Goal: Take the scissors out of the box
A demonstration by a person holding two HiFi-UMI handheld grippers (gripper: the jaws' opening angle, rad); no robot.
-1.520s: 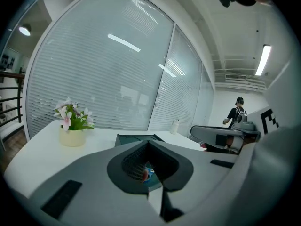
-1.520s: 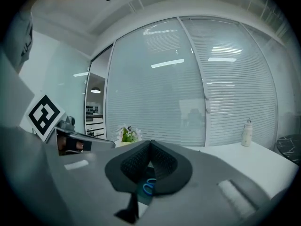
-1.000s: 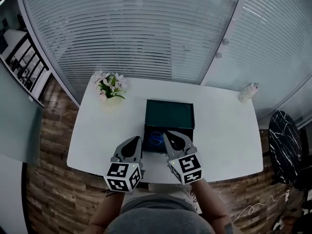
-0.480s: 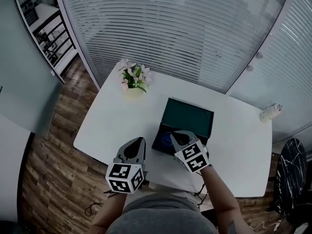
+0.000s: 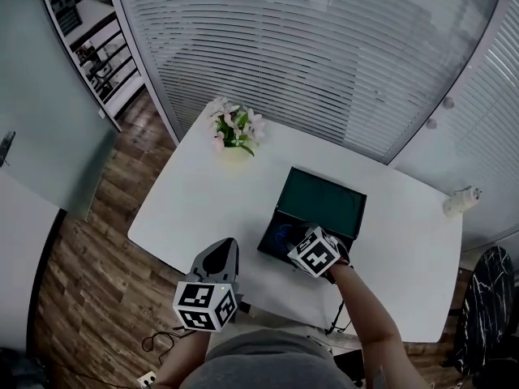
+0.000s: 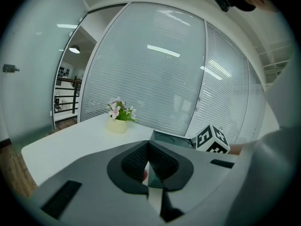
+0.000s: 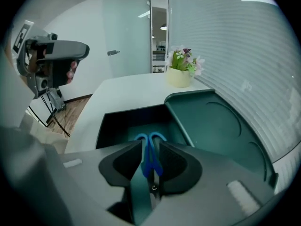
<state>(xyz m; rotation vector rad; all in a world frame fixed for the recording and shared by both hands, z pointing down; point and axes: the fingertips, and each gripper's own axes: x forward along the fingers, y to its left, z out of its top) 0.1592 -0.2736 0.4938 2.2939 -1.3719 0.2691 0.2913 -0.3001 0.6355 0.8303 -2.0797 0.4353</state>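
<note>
A dark green box point(image 5: 276, 217) lies open on the white table point(image 5: 203, 201), its lid point(image 5: 324, 203) folded back. Blue-handled scissors point(image 7: 146, 158) lie on the box floor. My right gripper point(image 7: 150, 141) reaches steeply down into the box. Its jaws have just been opening and stand open astride the handles, a narrow gap on each side. In the head view its marker cube point(image 5: 315, 251) covers most of the scissors. My left gripper point(image 5: 225, 250) hovers over the table's near edge, left of the box, jaws shut and empty point(image 6: 148, 160).
A pot of pink flowers point(image 5: 235, 132) stands at the table's far left corner. A small white object point(image 5: 461, 201) sits at the far right edge. Glass walls with blinds close in behind the table. Cables lie on the wooden floor point(image 5: 97, 241).
My right gripper has dropped from above the box's near edge down into the box, tipping steeply. The left gripper has drifted slightly and stays shut. The head view has swung.
</note>
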